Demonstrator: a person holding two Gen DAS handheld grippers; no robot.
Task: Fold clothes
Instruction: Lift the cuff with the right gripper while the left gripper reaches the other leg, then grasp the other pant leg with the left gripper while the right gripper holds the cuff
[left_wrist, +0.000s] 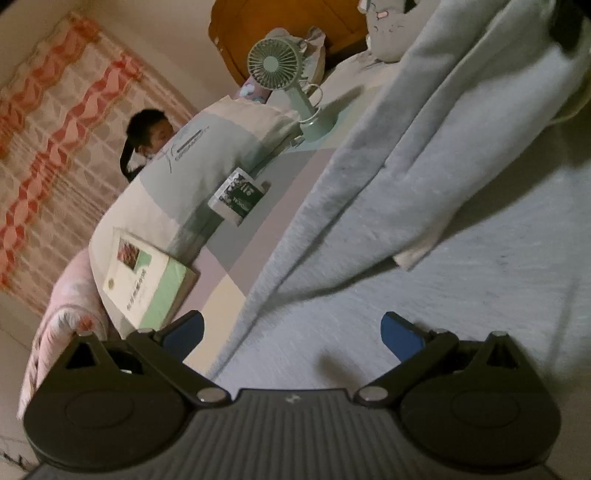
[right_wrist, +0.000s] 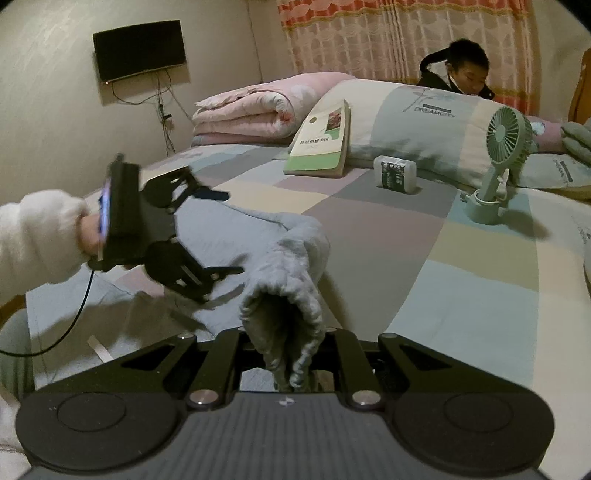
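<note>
Grey garment (right_wrist: 291, 254), a soft sweatshirt-like piece, lies spread on the patchwork bed sheet (right_wrist: 461, 266), with one bunched end lifted off the bed in my right gripper (right_wrist: 290, 369). Its jaws are closed together on that bunch, so the cloth hangs as a hollow tube ahead of the camera; I hold it raised, I judge, so that this end can be carried over the rest for a fold. My left gripper (left_wrist: 291, 328) has its jaws wide apart with nothing between them; it hovers tilted over the flat part of the garment (left_wrist: 424, 295), beside a long raised ridge of the cloth, probably ready to pin or take a second edge. In the right wrist view the same left gripper (right_wrist: 221, 232) shows on my white-sleeved hand (right_wrist: 86, 236). Well apart, toward the pillow (right_wrist: 424, 122): a book (right_wrist: 321, 140), a small pack (right_wrist: 395, 173), a green desk fan (right_wrist: 502, 155).
</note>
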